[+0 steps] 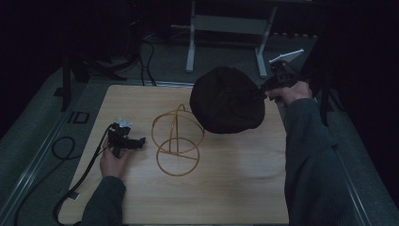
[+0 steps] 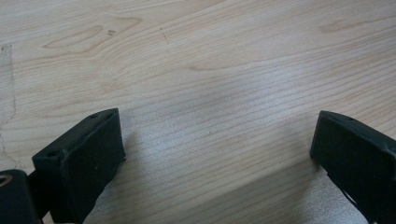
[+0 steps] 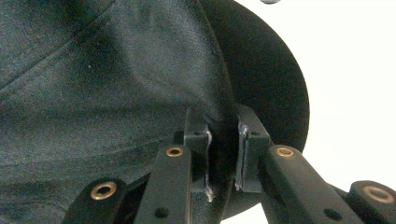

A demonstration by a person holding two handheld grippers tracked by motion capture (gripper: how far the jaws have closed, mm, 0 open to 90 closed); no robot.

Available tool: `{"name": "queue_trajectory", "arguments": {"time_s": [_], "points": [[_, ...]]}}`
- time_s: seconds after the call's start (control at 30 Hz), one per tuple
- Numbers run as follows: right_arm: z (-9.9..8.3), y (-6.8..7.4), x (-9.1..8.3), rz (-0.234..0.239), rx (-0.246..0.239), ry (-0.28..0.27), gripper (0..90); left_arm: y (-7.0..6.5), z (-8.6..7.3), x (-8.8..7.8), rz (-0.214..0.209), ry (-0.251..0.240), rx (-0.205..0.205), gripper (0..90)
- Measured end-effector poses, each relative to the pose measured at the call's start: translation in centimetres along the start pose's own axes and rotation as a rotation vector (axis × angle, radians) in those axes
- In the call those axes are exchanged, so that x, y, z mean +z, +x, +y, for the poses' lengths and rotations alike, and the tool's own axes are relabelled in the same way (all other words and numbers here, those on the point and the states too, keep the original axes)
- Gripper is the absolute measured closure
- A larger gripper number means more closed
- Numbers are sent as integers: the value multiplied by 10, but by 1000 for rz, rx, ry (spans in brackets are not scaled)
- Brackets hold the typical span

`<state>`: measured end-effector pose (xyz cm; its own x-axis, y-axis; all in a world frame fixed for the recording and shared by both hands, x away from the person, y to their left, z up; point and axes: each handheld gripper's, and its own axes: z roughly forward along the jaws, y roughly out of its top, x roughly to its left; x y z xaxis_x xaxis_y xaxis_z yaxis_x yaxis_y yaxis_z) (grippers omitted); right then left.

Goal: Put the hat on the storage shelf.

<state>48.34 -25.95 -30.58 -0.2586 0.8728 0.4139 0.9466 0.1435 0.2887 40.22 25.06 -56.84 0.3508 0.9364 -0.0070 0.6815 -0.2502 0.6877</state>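
Cap [image 1: 228, 101] clamped at its edge in right gripper [image 1: 263, 89], held up over far right of table [image 1: 235, 188], just beside wire stand [image 1: 177, 140], not yet on it; left gripper [image 1: 136, 142] jaws apart, empty, low near stand; placing likely remains.

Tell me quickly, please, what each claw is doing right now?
Left claw: open, holding nothing, jaws spread over the bare wooden table.
Right claw: closed on the black cap, pinching its fabric near the brim.
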Motion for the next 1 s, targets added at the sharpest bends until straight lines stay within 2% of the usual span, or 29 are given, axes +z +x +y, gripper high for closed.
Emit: {"name": "queue_trajectory", "arguments": {"time_s": [0.5, 1.0], "points": [[1, 11, -2, 41, -30, 8, 781, 0, 0, 0, 0, 0, 0, 24], [3, 29, -3, 45, -77, 16, 780, 0, 0, 0, 0, 0, 0, 24]]}}
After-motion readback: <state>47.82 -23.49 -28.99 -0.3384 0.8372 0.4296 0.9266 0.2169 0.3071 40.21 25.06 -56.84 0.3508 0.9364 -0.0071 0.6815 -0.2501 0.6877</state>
